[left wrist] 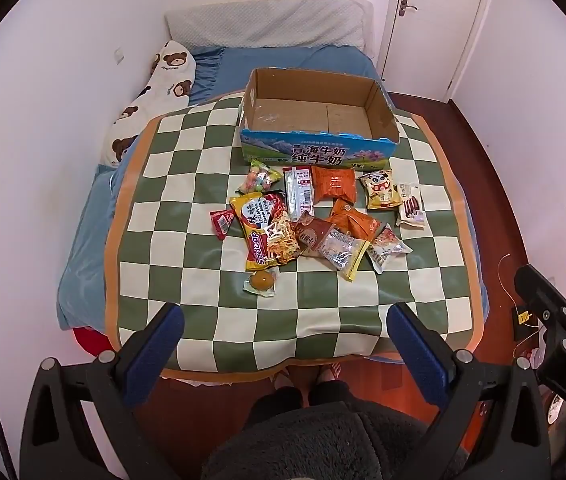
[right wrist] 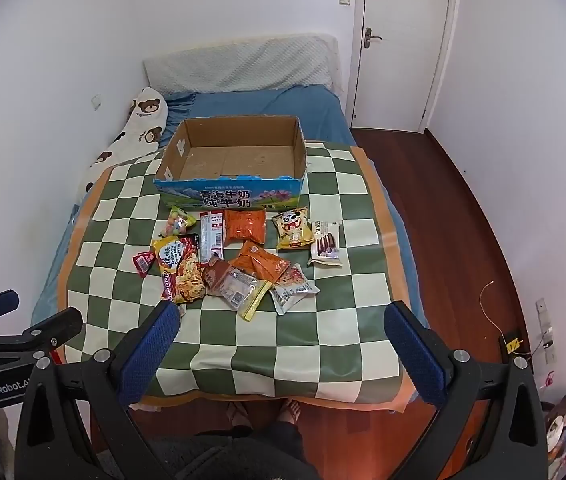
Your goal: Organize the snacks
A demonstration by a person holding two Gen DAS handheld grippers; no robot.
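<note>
An open cardboard milk box (left wrist: 381,110) (right wrist: 171,160) with nothing inside stands at the far side of a green-and-cream checkered mat (left wrist: 187,216) (right wrist: 323,332). In front of it lie several snack packets: a yellow-red noodle pack (left wrist: 263,232) (right wrist: 179,270), an orange packet (left wrist: 333,184) (right wrist: 245,226), a panda snack bag (left wrist: 381,190) (right wrist: 293,228) and a cookie pack (left wrist: 411,206) (right wrist: 325,246). My left gripper (left wrist: 285,344) hangs open above the mat's near edge. My right gripper (right wrist: 281,344) is also open, holding nothing; it shows at the right in the left wrist view.
The mat lies on a bed with a blue sheet (left wrist: 83,240) (right wrist: 267,116), against a white wall on the left. A bear-print pillow (left wrist: 155,92) (right wrist: 135,132) lies along that wall. Wooden floor (right wrist: 455,240) and a white door (right wrist: 399,44) are on the right. A person's feet (right wrist: 263,412) stand at the bed's foot.
</note>
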